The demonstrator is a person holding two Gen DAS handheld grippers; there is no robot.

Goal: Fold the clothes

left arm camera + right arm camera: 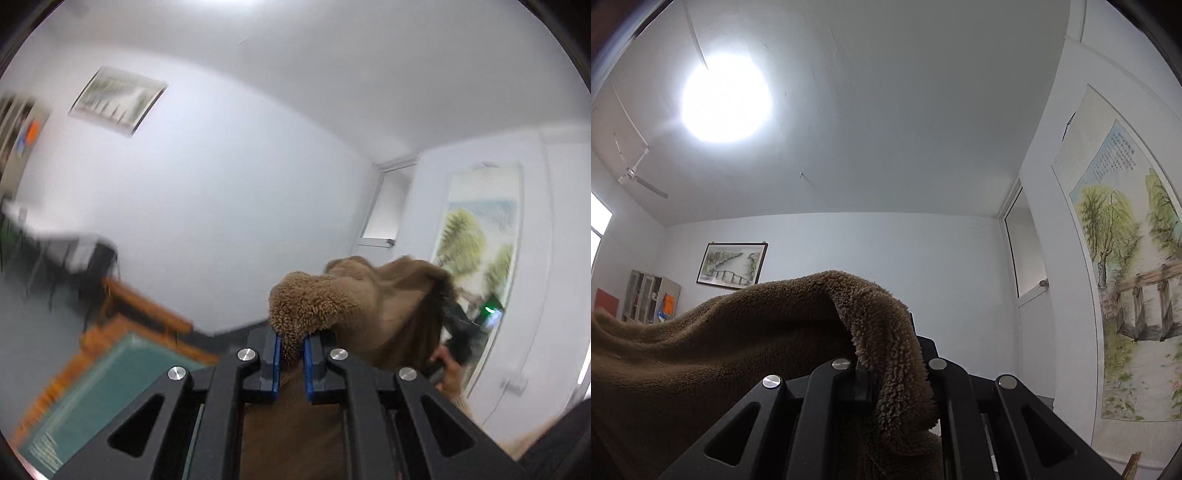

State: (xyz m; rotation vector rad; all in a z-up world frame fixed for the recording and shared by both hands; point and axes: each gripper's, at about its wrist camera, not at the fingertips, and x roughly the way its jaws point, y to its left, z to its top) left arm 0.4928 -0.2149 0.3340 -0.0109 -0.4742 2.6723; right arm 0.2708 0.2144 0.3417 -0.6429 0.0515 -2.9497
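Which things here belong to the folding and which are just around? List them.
In the job:
brown fleece garment
left gripper, shut on it
right gripper, shut on it

Just around:
framed picture
willow scroll painting
ceiling fan
cabinet

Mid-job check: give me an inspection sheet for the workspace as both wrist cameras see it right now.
Surface: green-topped table with wooden edge, low in the left wrist view, blurred; bare where visible.
Job's things: brown fleece garment, lifted off the table, hanging between both grippers.
Clutter: nothing seen.
Grippers: left gripper shut on a fleecy edge; right gripper shut on another edge, which drapes over its fingers. A hand shows at the right gripper in the left wrist view.
Cables: nothing seen.
Surroundings: white walls, framed landscape picture, tree scroll painting, cabinet, ceiling lamp, ceiling fan.
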